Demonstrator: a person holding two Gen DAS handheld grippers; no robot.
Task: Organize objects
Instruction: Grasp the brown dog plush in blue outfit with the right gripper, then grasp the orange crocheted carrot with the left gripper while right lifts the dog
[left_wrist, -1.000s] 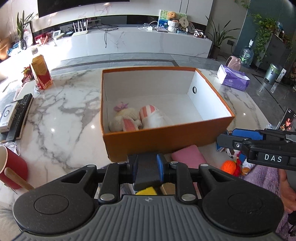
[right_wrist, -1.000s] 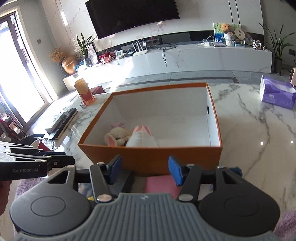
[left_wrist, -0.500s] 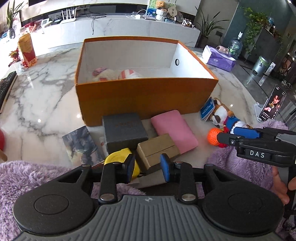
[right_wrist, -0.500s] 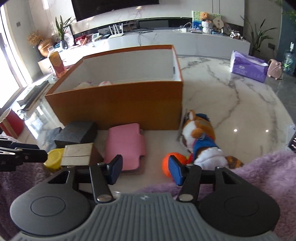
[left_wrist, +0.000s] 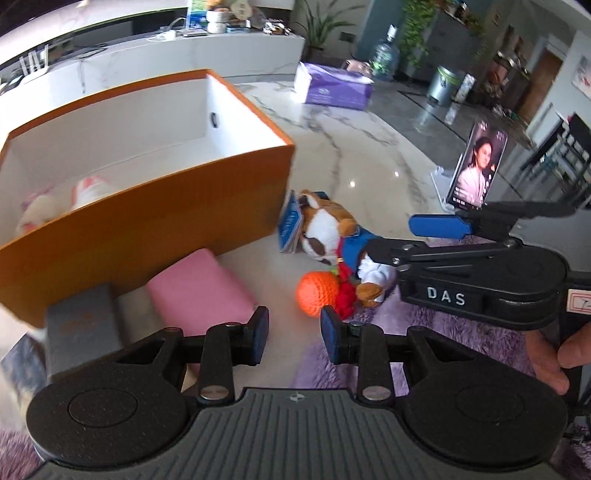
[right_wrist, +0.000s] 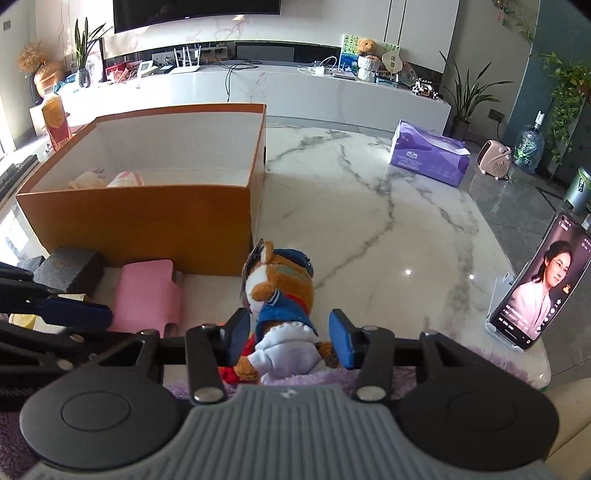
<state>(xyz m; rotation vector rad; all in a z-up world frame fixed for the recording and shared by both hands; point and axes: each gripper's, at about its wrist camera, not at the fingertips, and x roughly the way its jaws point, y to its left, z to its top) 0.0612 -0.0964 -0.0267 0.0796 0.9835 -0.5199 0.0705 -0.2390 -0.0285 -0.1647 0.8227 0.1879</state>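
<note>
A white marble tabletop (right_wrist: 388, 229) holds an open orange cardboard box with a white inside (right_wrist: 147, 218). Two pale soft toys (right_wrist: 107, 179) lie in the box at its left end.

Just in front of the box sit a dark grey square box (right_wrist: 68, 267) and a pink padded pouch (right_wrist: 147, 295). To their right, close to the box's corner, lies a brown and white plush dog in a blue jacket (right_wrist: 284, 295), with an orange crocheted ball (left_wrist: 317, 293) touching its lower end.

The right gripper (right_wrist: 288, 338) straddles the dog's white hind end, its blue-padded jaws closing; the pads look just short of touching the plush, though the angle makes this hard to judge. The left gripper (left_wrist: 293, 332) hovers with its jaws part spread and nothing between them, between the pouch and the ball.

At the right edge a phone (right_wrist: 535, 291) stands on a stand; a purple tissue pack (right_wrist: 428, 158) lies further back.
</note>
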